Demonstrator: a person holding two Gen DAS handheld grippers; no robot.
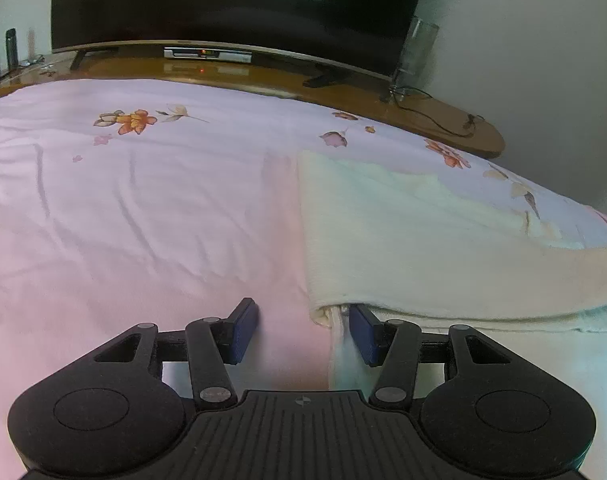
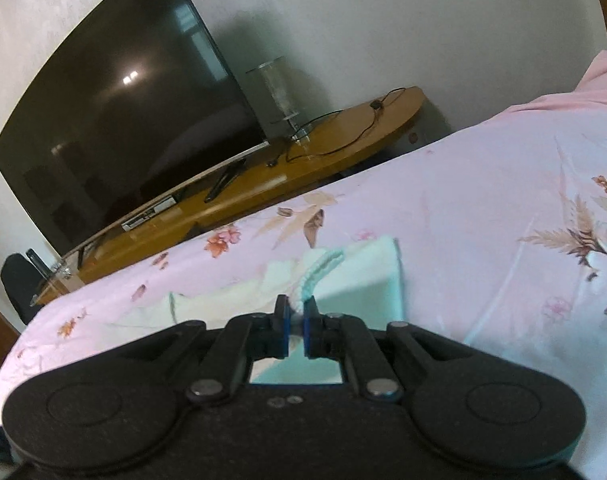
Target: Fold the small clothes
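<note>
A small cream-white knit garment [image 1: 403, 240] lies on the pink floral bedsheet [image 1: 143, 208], with one layer folded over another. My left gripper [image 1: 305, 330] is open at the garment's near left corner, its right pad [image 1: 363, 334] touching the folded edge, nothing between the pads. In the right wrist view my right gripper [image 2: 296, 326] is shut on the garment's ribbed edge [image 2: 319, 276] and holds it lifted above the bed; the rest of the garment [image 2: 363, 280] hangs and lies beyond it.
A wooden TV bench [image 1: 263, 76] runs along the bed's far edge, carrying a large dark TV [image 1: 231, 4], a set-top box [image 1: 207, 54], a clear glass cylinder [image 1: 417, 52] and a cable [image 1: 443, 120]. The bedsheet spreads wide to the left.
</note>
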